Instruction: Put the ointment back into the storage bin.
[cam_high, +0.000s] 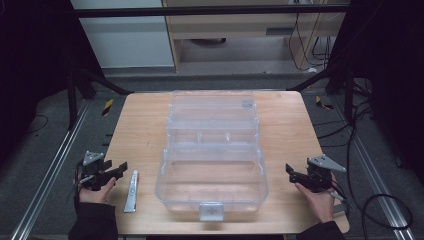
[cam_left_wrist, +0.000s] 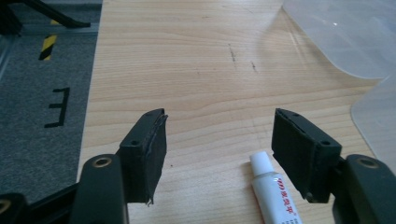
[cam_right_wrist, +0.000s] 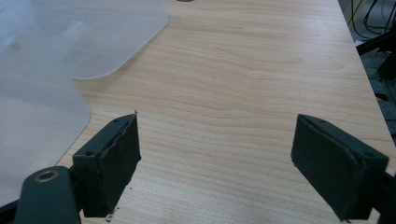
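1. On the pale wooden table (cam_high: 145, 130), a clear plastic tiered organiser box (cam_high: 212, 150) stands open at the centre.
2. Left of it, near the front edge, lies a small white tube with red print (cam_high: 131, 191).
3. Left gripper (cam_high: 111, 173) hovers beside the tube, jaws spread wide and empty; right gripper (cam_high: 292, 172) likewise gapes, empty.
4. Likely step: grasp the tube; straddle its body squarely, then close gently.

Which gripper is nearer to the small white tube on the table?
Left. The left gripper sits right beside the tube, which lies just off its open jaws. The right gripper is across the table, beyond the clear plastic box.
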